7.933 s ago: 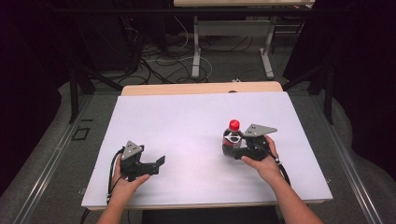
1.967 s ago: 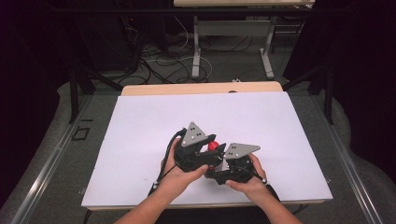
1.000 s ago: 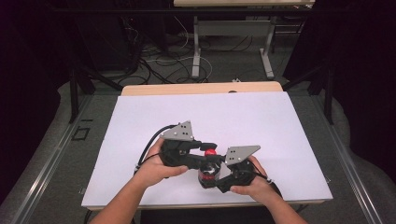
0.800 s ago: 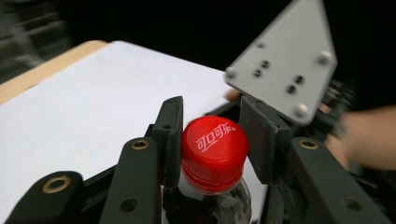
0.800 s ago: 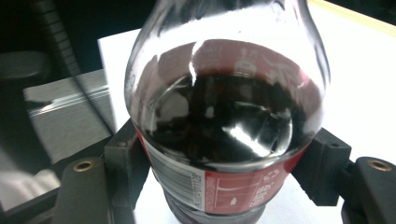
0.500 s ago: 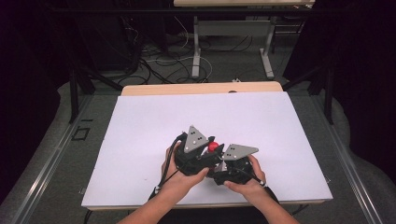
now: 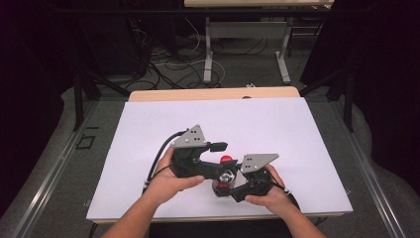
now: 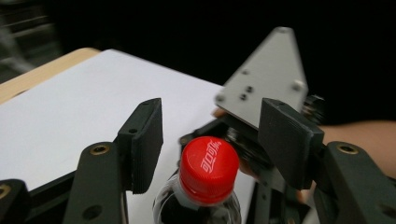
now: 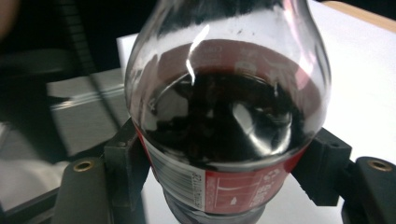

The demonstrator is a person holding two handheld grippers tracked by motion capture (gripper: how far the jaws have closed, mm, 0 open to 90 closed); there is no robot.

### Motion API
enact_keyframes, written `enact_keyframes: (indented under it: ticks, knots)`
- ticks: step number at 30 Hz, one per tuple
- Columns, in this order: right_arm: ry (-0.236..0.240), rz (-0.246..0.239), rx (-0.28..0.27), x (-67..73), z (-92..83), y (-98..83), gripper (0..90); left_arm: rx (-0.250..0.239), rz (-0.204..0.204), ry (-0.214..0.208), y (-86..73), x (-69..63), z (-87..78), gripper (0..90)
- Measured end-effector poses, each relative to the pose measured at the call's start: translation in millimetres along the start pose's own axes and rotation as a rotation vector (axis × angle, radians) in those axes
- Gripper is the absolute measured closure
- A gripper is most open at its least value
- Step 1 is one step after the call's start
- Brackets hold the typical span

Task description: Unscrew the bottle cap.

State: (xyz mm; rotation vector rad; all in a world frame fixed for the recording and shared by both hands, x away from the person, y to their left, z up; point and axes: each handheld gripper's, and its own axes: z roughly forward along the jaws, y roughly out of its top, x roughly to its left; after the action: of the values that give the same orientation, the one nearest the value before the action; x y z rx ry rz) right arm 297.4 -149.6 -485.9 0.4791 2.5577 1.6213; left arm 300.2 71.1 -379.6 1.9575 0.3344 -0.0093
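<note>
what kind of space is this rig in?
Probably a lab or test room, not a home: a white-covered table under dark surroundings, loose cables on grey floor behind, and metal desk legs of another bench.

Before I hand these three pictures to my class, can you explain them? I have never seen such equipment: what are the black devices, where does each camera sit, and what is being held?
There is no robot here. A person holds a hand-operated tool with two black jaws in each hand.

The high view looks down from above on a table covered by a white sheet. In it you see the left gripper and the right gripper, close together.

The other two pictures come from small cameras riding on the tools. The left gripper view shows open jaws on either side of a red cap, not touching it. The right gripper view shows jaws clamped on the labelled body of a cola bottle, partly filled with dark drink.
</note>
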Motion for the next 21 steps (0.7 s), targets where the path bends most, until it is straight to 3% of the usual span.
enact_keyframes:
  ticks: [2, 4, 6, 7, 8, 10, 12, 17, 21]
  knots:
    - [0.037, -0.016, 0.014, 0.8, -2.2, 1.0, 28.9, 0.002, 0.007, -0.042, -1.1, 1.3, -1.3, 42.1]
    - [0.055, -0.031, 0.016, 2.7, -2.2, 1.3, 28.9, 0.017, 0.013, -0.047, -2.5, 4.3, -0.7, 43.1]
    - [0.067, -0.053, 0.022, 3.7, -1.4, 1.5, 28.9, 0.018, -0.012, -0.095, -5.4, 5.7, 3.0, 44.6]
    - [0.079, -0.061, 0.028, 4.5, -1.3, 1.5, 28.9, 0.018, -0.012, -0.095, -5.4, 5.7, 3.0, 45.5]
    - [0.095, -0.071, 0.035, 4.8, -1.0, 1.8, 28.9, 0.032, -0.002, -0.120, -8.2, 6.0, 6.1, 47.9]
    - [0.100, -0.078, 0.028, 6.8, 0.6, 1.4, 28.9, 0.053, 0.006, -0.123, -8.9, 6.2, 7.1, 57.0]
    - [0.103, -0.073, 0.041, 7.3, 1.4, 1.0, 28.9, 0.040, -0.019, -0.132, -9.8, 6.2, 8.0, 60.9]
    - [0.080, -0.057, 0.045, 4.9, 1.8, -0.3, 29.0, 0.042, 0.014, -0.030, -10.1, 1.4, 10.5, 61.7]
    - [0.010, -0.028, 0.038, 3.2, 2.3, -0.1, 29.0, 0.028, 0.007, 0.097, -9.4, -5.2, 14.9, 61.9]
